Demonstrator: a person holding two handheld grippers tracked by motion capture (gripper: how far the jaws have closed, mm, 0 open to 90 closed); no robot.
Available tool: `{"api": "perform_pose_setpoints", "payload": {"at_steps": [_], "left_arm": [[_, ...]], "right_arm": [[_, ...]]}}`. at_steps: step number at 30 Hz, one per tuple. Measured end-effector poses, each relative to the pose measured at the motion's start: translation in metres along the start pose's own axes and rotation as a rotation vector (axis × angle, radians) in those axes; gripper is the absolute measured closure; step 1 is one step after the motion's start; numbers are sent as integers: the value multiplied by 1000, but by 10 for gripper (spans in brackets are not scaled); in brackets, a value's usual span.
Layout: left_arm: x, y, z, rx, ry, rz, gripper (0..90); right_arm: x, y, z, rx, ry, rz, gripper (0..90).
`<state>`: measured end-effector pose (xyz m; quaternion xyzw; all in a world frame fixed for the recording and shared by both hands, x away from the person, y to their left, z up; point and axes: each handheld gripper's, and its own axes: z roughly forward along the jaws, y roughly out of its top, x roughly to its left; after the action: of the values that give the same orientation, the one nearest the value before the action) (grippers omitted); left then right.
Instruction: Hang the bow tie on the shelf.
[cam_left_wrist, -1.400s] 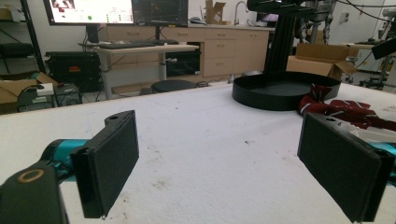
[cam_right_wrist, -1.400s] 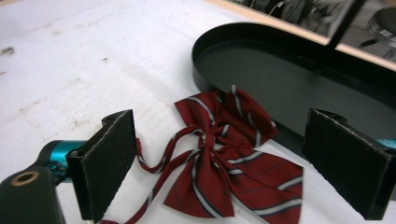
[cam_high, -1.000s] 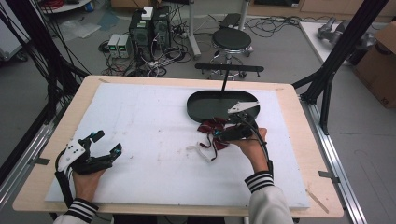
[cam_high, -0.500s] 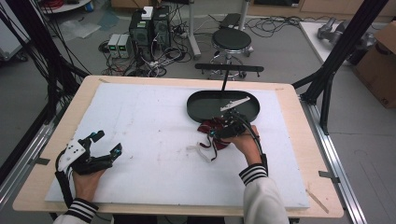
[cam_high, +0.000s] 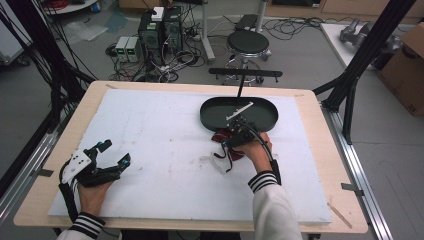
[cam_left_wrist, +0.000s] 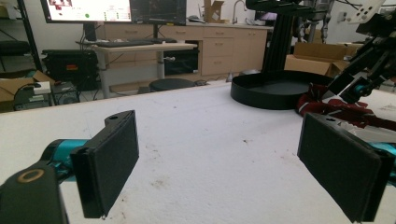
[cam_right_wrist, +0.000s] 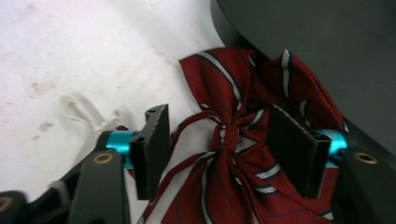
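While the left gripper (cam_high: 111, 155) rests near the table's left edge with jaws spread wide and empty, the right gripper (cam_right_wrist: 219, 140) has just been closing its jaws astride the knot of the red striped bow (cam_right_wrist: 233, 135), not yet pinching, beside the black tray's (cam_high: 260, 120) near rim.

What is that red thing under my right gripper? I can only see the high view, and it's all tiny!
Observer: The right gripper view shows a dark red bow tie with white and navy stripes.
Operator: Did I grab it?
Observer: Not yet. The right gripper has a jaw on either side of the knot. The jaws have just been closing, but the pads aren't pressing on it.
Operator: Is it in the tray?
Observer: No, it lies on the white table, with its top edge against the black tray, at the outer wall.
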<state>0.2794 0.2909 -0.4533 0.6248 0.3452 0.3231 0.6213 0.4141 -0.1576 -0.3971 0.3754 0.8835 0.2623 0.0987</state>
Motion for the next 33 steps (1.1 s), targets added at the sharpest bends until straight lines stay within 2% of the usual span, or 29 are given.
{"api": "perform_pose_setpoints", "payload": {"at_steps": [10, 16, 19, 23, 33], "left_arm": [[0, 0, 0, 0, -1, -1, 130], [0, 0, 0, 0, -1, 1, 130], [0, 0, 0, 0, -1, 1, 130], [0, 0, 0, 0, -1, 2, 130], [0, 0, 0, -2, -1, 1, 129]], "right_arm": [[-1, 1, 9, 37, -4, -5, 529], [-2, 2, 14, 58, -4, -10, 560], [-1, 2, 16, 76, -19, -19, 594], [-1, 2, 17, 86, -16, -19, 606], [2, 4, 23, 130, -50, -20, 740]]}}
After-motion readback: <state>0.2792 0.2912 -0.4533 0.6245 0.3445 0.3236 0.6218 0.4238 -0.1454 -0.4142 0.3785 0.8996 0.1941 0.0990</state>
